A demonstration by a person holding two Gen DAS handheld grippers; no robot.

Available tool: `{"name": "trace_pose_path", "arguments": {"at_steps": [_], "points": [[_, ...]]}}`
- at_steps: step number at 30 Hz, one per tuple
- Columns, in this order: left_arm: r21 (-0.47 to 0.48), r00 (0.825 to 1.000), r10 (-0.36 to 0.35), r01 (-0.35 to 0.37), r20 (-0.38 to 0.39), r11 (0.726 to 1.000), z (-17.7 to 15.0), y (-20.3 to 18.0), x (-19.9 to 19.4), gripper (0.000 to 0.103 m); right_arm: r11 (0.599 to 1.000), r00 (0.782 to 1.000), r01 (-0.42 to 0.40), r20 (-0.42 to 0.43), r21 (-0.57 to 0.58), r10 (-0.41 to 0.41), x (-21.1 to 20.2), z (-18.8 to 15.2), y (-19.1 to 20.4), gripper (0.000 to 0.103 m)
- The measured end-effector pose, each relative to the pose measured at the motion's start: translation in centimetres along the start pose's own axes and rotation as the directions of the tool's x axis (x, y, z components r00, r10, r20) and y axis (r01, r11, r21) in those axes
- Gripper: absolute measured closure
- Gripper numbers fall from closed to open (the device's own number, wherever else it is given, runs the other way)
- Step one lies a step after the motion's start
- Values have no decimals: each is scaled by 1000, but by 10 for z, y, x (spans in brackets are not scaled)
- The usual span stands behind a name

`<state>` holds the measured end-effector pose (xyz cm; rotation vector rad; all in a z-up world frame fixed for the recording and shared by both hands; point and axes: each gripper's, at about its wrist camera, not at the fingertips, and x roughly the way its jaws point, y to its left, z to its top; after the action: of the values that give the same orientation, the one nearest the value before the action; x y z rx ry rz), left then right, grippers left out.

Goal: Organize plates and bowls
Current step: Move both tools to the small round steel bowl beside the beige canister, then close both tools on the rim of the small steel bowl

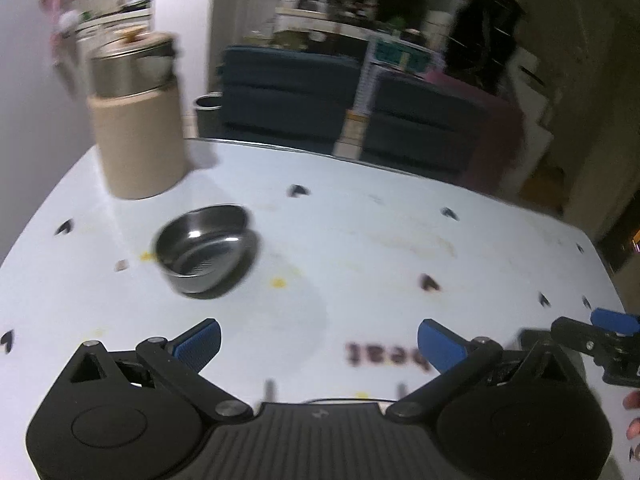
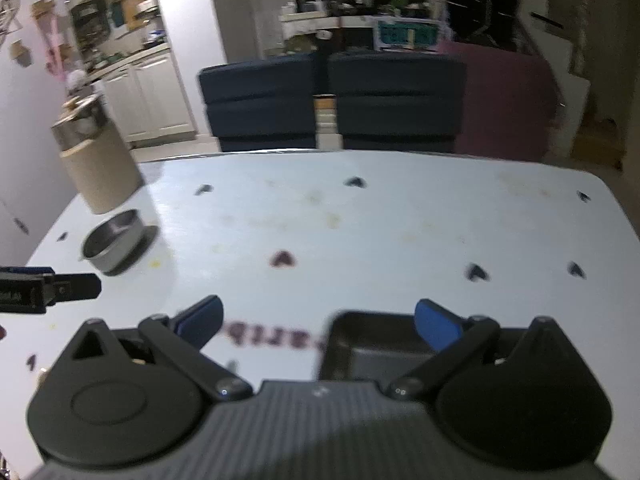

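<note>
A white worktop (image 1: 360, 220) scattered with small dark heart marks fills both views, with dark blue chairs (image 2: 328, 100) drawn up along its far edge. Near the far left corner stands a tan cylinder (image 1: 140, 148) with steel bowls stacked on top (image 1: 132, 68). Just in front of it, apart from it, a single steel bowl (image 1: 204, 248) sits upright on the worktop. A black rectangular tray (image 2: 372, 348) lies on the near edge, partly beneath the right gripper (image 2: 320, 322). The left gripper (image 1: 320, 346) hangs over bare worktop, its blue pads spread wide with nothing between them. The right gripper's pads are likewise wide apart and hold nothing, though one pad overlaps the tray in the right wrist view.
</note>
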<state>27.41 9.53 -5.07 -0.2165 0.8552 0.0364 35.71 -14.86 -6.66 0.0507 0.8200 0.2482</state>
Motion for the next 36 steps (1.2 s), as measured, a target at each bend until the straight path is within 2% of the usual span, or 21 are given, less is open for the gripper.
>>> {"name": "trace_pose_path", "arguments": {"at_steps": [6,12,15,16,18,23,26,28,30,34,36], "points": [[-114,998,56,-54,15,992,7,45,-4,0,997,997,-72,15,-24,72,21,20,44,0],[-263,995,100,-90,24,961,17,81,4,3,994,995,-103,8,-43,103,48,38,83,0],[-328,994,106,-97,9,940,18,96,12,16,989,992,-123,-9,-78,122,60,51,104,2],[-350,995,103,-95,3,932,18,100,15,18,988,992,-129,-13,-90,128,64,55,110,5],[-394,996,90,-83,-1,915,19,108,22,29,985,991,-132,-29,-113,129,72,62,121,10],[-501,999,46,-33,15,865,23,121,35,44,971,983,-183,-58,-150,177,95,85,155,33],[-512,998,62,-43,21,858,26,124,43,49,960,977,-207,-84,-191,195,111,97,177,41],[-528,997,77,-56,18,847,27,127,49,54,955,976,-214,-88,-206,200,122,104,189,41],[-544,998,67,-46,20,838,27,131,55,54,952,974,-223,-97,-208,207,130,108,197,41],[-523,997,74,-54,16,851,30,132,65,57,942,970,-236,-115,-239,214,151,113,215,41],[-520,997,73,-62,2,852,31,133,72,61,940,971,-230,-127,-253,204,162,114,220,46]]}}
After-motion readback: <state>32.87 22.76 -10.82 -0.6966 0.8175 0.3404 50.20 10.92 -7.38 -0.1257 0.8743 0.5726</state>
